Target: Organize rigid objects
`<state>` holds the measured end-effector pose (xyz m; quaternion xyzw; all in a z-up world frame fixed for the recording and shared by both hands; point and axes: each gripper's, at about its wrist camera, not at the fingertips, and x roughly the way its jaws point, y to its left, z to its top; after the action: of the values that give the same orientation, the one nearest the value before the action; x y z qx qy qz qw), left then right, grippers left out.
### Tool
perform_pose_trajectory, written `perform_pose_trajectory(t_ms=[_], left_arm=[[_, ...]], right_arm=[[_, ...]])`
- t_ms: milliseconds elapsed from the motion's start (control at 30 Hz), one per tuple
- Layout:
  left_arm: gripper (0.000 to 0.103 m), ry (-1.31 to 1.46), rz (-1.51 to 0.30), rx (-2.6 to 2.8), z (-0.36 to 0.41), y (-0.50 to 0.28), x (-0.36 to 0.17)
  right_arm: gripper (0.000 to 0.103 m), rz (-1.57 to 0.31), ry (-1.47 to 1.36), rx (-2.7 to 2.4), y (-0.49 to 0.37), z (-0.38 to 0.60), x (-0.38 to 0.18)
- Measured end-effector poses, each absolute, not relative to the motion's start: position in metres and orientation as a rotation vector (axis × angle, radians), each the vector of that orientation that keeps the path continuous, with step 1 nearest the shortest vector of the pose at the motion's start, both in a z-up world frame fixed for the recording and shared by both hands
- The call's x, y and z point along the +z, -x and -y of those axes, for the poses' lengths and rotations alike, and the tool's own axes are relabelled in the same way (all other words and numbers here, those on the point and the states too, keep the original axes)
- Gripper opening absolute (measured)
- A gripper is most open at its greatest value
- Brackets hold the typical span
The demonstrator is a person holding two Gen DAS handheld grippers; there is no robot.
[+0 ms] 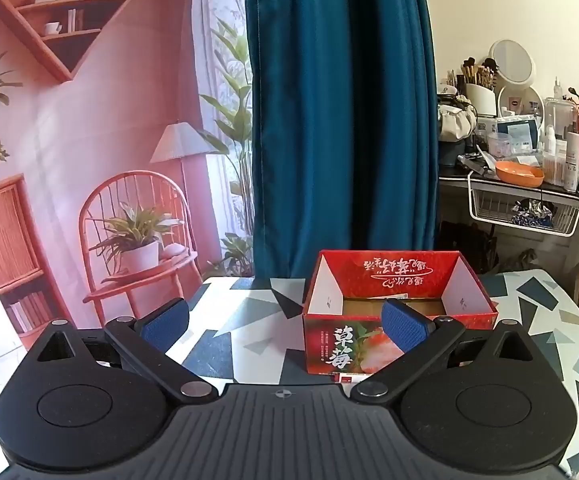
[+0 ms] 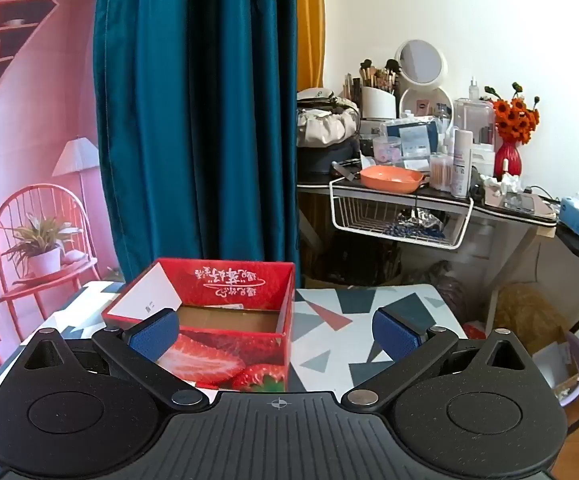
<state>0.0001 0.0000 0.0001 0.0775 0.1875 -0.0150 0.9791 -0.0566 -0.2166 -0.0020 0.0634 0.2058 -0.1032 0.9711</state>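
Terrazzo-pattern tabletop (image 1: 225, 344) with grey, navy and red shards carries one task item: a red strawberry box (image 1: 397, 320), open top, flaps standing up, brown cardboard floor showing, nothing seen inside. Left gripper (image 1: 285, 322) jaws spread wide, holding nothing; box sits at 1 o'clock, just past the right fingertip, near face square to the camera. Right gripper (image 2: 275, 330) also wide and empty; strawberry box (image 2: 217, 320) at 11 o'clock, turned so a corner edge faces the lens. Box long axis looks roughly left-right, printed back flap upside down. Beyond, at 12 o'clock, one teal curtain (image 1: 341, 120). At 2 o'clock, one cluttered vanity desk (image 2: 429, 196) with one orange bowl (image 2: 391, 178), one round mirror (image 2: 421, 62), one red vase (image 2: 507, 158).
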Motion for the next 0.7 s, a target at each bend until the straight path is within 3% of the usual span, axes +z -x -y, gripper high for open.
perform_pose_trajectory(t_ms=[700], left_arm=[[0.103,-0.148,-0.380,-0.034,-0.0042,-0.0002,-0.0034]], right_arm=[[0.103,-0.417,-0.124,-0.210,0.0550,0.2172,-0.0016]])
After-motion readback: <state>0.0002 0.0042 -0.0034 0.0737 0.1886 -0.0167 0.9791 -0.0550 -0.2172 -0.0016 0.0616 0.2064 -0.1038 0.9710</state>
